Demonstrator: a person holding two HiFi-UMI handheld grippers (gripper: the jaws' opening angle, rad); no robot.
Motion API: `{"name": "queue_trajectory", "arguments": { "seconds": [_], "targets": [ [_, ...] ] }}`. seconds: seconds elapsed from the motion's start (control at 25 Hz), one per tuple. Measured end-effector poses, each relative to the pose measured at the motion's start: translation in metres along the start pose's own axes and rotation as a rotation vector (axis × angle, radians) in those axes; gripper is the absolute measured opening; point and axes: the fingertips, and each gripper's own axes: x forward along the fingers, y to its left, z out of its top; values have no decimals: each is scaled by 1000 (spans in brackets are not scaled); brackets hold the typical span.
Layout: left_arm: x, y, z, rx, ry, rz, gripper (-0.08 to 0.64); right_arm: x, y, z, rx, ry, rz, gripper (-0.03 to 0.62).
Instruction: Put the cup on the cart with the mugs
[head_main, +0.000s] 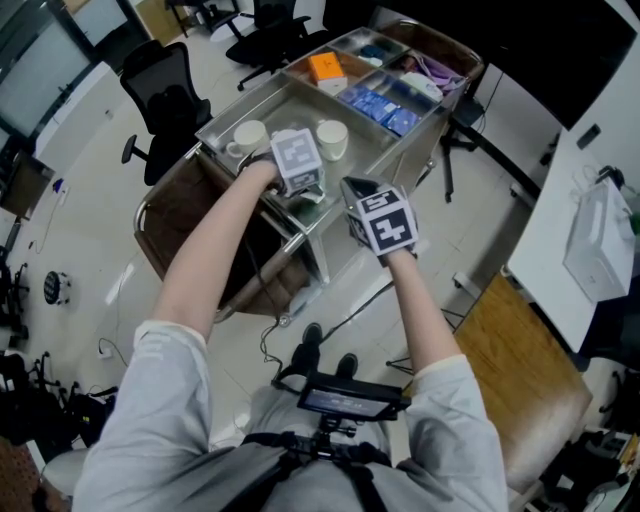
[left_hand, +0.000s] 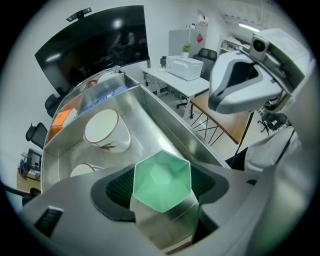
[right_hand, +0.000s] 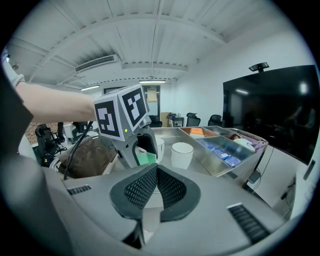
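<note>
Now, from the head view, the left gripper (head_main: 303, 186) reaches over the near end of the cart (head_main: 285, 100), grasping the green cup (head_main: 311, 196) just near of the two mugs (head_main: 248, 136) (head_main: 332, 139). The right gripper (head_main: 353, 189) hangs just right of it, outside the tray. Far along the cart sit an orange box (head_main: 327, 67), blue packets (head_main: 385, 104) and a purple cloth (head_main: 440, 70). An office chair (head_main: 160, 80) stands to the left, and a wooden desk (head_main: 525, 370) is near right.

From the left gripper view, the fingers (left_hand: 117, 187) clamp the cup on both sides, its open mouth facing the camera. One mug lies straight ahead and the other to the left. Whether the cup's base touches the tray floor I cannot tell.

From the right gripper view, the fingers (right_hand: 172, 189) are clenched together with nothing between them, aimed at the left gripper and the mugs beyond.

To do the step well, I judge the cup should go down level on the bare metal near of the mugs, and the fingers should let go only once it sits flat. The tray's raised near rim and the closer mug leave little room, so a sideways nudge could knock china. The right gripper looks best kept outside the tray.
</note>
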Motion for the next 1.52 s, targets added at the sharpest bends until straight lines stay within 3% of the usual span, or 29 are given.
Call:
{"name": "queue_trajectory", "arguments": {
  "seconds": [0.2,0.32,0.6,0.96,1.12,1.24,1.36,1.52],
  "targets": [
    [5,13,9,16,-60,50,335,0,-3,-2,5,-2,5,2],
    [8,4,4,-20,-57,8,405,1,-1,-4,5,3,10,2],
    [7,2,-2,-36,-49,17,422,1,2,-9,15,14,13,2],
    [-21,2,11,-17,-144,87,422,-3,5,-9,25,9,22,2],
    [-43,-10,-2,-87,-148,114,422,-11,7,-7,16,0,15,2],
    [-60,-20,-6,-136,-210,147,420,-21,9,-2,2,-23,8,2],
    [-75,-37,-11,-171,-274,191,406,-33,14,-2,2,-34,11,2],
    [-101,-61,-13,-236,-405,281,274,-52,21,-1,4,-63,18,2]
  ]
}}
